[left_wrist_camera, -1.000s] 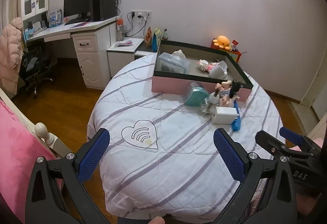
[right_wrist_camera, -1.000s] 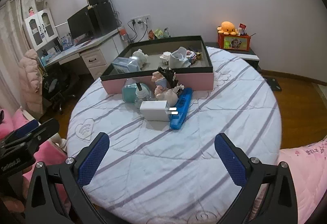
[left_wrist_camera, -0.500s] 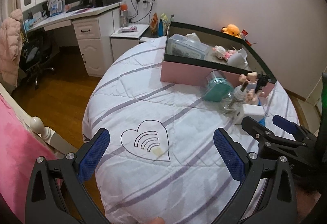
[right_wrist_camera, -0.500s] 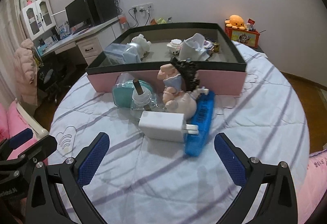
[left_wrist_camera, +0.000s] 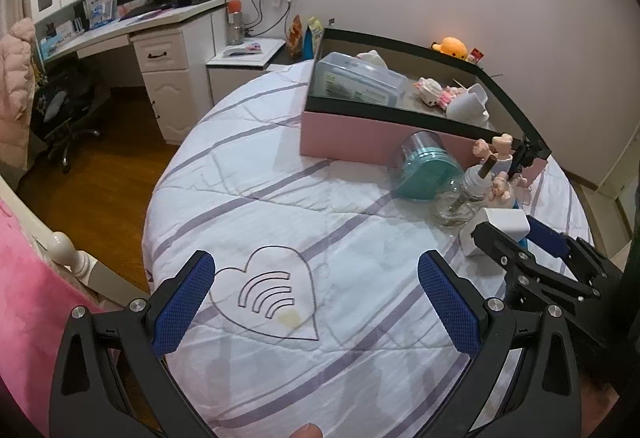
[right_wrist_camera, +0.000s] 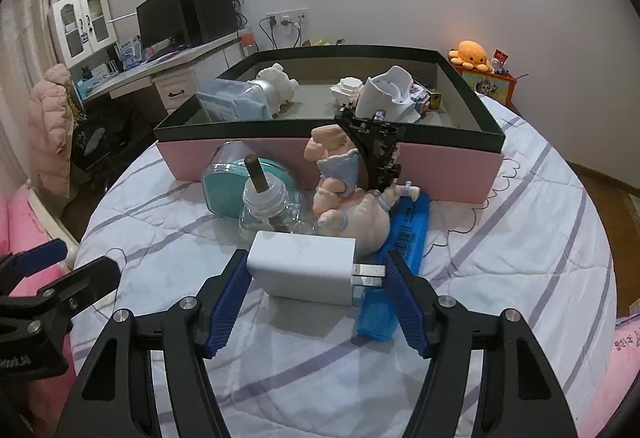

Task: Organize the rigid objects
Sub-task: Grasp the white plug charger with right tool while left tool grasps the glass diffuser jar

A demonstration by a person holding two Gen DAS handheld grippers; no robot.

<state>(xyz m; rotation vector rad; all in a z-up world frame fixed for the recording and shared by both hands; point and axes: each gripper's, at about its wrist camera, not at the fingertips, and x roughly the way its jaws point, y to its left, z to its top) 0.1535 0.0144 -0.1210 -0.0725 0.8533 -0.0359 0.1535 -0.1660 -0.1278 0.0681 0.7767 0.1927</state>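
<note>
A white charger (right_wrist_camera: 300, 272) lies on the round bed with its prongs pointing right, between the pads of my right gripper (right_wrist_camera: 316, 274). Those jaws are closing; the pads stand right at its two ends with a sliver of gap at the prongs. Behind the charger lie a blue case (right_wrist_camera: 400, 238), a pink doll figurine (right_wrist_camera: 344, 198), a clear glass bottle (right_wrist_camera: 272, 206) and a teal jar (right_wrist_camera: 224, 186). My left gripper (left_wrist_camera: 316, 298) hangs open and empty over the heart pattern (left_wrist_camera: 268, 298). The left wrist view shows the right gripper (left_wrist_camera: 506, 228) around the charger (left_wrist_camera: 500, 222).
A pink box with a dark rim (right_wrist_camera: 440, 170) stands behind the pile and holds a plastic container, a white bear and small items. A desk (left_wrist_camera: 160, 38) with a monitor stands beyond the bed's left edge. An orange plush (right_wrist_camera: 470, 54) sits at the back right.
Both grippers came forward and down toward the pile. The right jaws went from wide open to narrow around the white charger. The left jaws stayed wide.
</note>
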